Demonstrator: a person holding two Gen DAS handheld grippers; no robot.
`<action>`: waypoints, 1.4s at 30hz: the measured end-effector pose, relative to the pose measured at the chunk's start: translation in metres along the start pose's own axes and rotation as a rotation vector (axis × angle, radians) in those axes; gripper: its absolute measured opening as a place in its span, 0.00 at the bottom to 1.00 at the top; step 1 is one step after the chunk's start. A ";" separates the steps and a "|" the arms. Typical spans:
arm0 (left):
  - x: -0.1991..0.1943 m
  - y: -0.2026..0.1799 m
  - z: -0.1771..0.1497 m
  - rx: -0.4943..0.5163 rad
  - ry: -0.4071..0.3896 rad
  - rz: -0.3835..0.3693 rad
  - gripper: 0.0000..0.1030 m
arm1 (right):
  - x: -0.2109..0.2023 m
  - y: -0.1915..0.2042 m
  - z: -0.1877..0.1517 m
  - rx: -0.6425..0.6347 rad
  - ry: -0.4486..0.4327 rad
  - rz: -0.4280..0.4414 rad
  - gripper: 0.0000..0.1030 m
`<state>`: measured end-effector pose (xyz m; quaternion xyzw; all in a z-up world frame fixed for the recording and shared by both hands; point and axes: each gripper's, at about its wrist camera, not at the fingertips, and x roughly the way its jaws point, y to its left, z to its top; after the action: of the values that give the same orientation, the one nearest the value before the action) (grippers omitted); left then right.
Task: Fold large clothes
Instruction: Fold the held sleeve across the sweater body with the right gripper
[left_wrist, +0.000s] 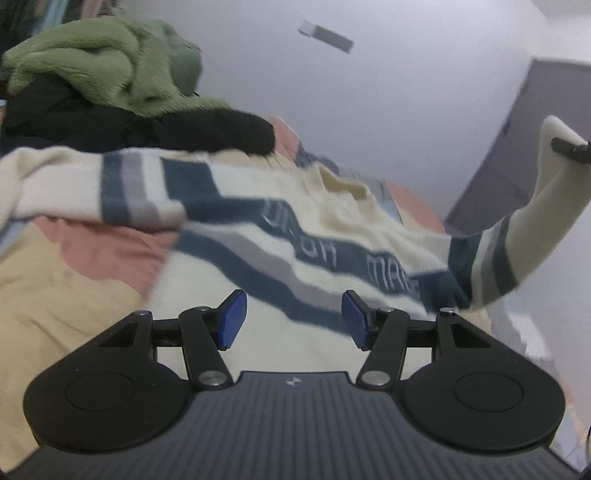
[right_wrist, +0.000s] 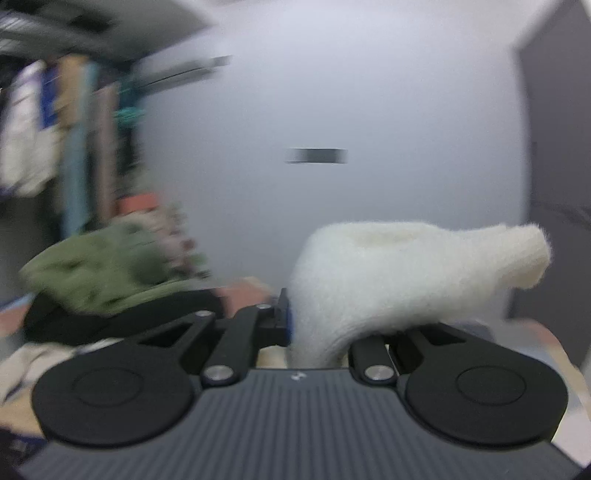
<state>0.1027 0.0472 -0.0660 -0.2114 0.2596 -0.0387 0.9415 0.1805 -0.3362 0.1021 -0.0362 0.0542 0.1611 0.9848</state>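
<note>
A bed covered in a peach, yellow and grey patchwork sheet (left_wrist: 107, 254) stands against a pale wall (left_wrist: 388, 103); a green fleece garment (left_wrist: 110, 62) tops a black one (left_wrist: 147, 129) at its far side. The cream knit sweater with teal and grey stripes (left_wrist: 295, 229) lies across the sheet, long axis left to right, lettering partly legible as "MA". The left gripper (left_wrist: 293, 319) hovers half open, empty. The right gripper (right_wrist: 317, 325) is clamped on the sweater's cream cuff (right_wrist: 406, 273), raised.
</note>
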 end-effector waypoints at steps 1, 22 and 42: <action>-0.005 0.005 0.004 -0.013 -0.014 0.002 0.61 | 0.001 0.026 0.000 -0.052 0.014 0.045 0.13; -0.031 0.059 0.026 -0.164 -0.071 -0.037 0.61 | 0.015 0.218 -0.191 -0.366 0.519 0.353 0.42; -0.001 0.001 -0.011 -0.051 0.086 -0.152 0.61 | 0.035 0.026 -0.179 0.480 0.513 0.140 0.64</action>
<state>0.0967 0.0438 -0.0741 -0.2526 0.2840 -0.1124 0.9181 0.1877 -0.3166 -0.0807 0.1608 0.3382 0.1964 0.9062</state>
